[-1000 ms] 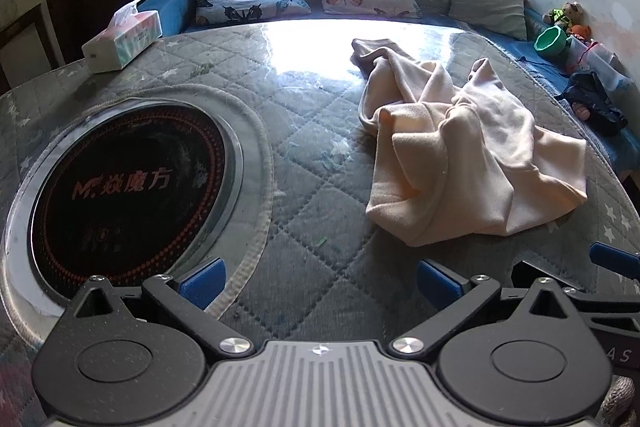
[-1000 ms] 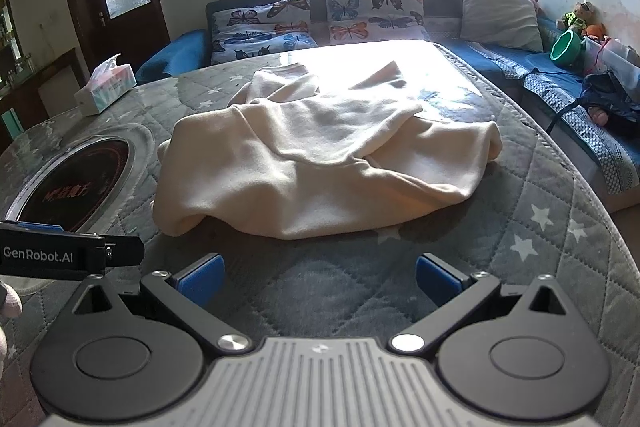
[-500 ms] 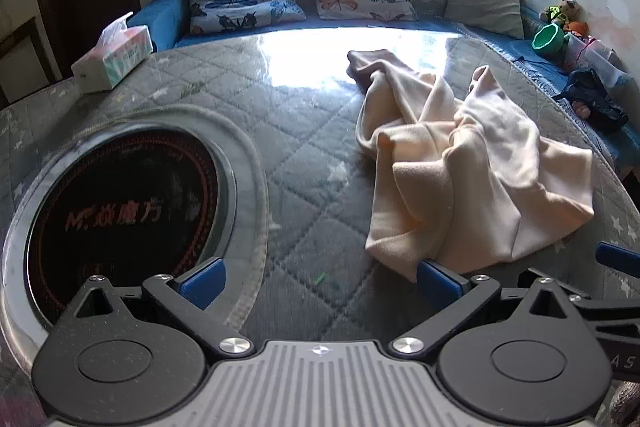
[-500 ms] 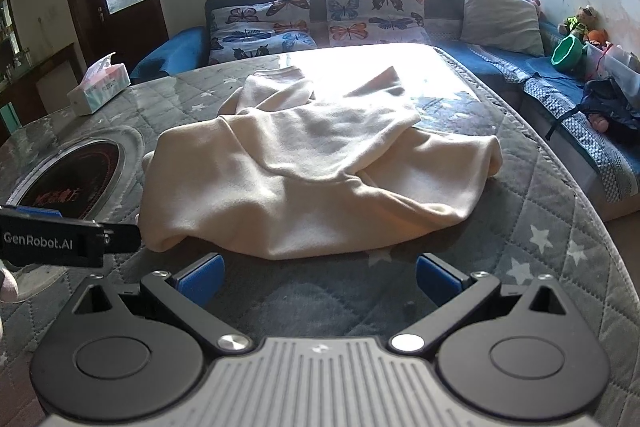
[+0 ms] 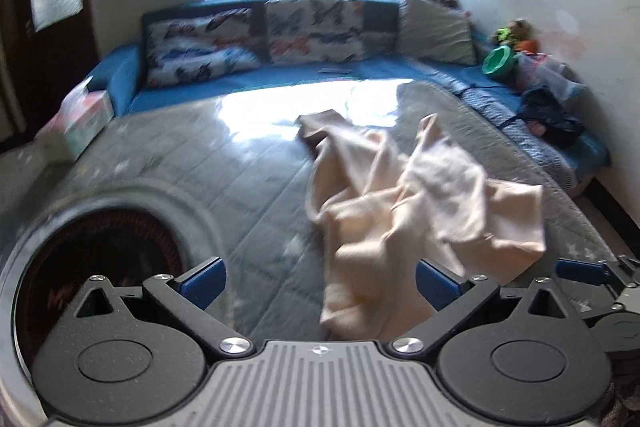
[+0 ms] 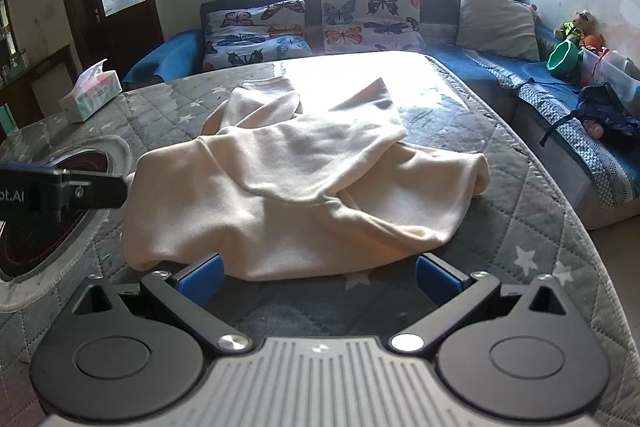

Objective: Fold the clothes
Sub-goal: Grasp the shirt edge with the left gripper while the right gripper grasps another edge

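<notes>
Cream garment [image 6: 304, 187] lies crumpled on the quilted tabletop [image 6: 532, 227], long axis near-left to far-right, near hem just ahead of the right tongs [image 6: 318, 277] and right of centre for the left tongs [image 5: 318, 283], both spread wide and empty; right looks nearer.

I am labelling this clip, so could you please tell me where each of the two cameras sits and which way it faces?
Left wrist: sits on the left gripper, low over the grey quilted table cover, facing the blue sofa and window; its open blue-tipped fingers frame the crumpled cream garment; the right gripper shows at the right edge.
Right wrist: sits on the right gripper, facing likewise, garment dead ahead; the left gripper enters at left.
Shared: garment, cover, sofa, white tissue box.
</notes>
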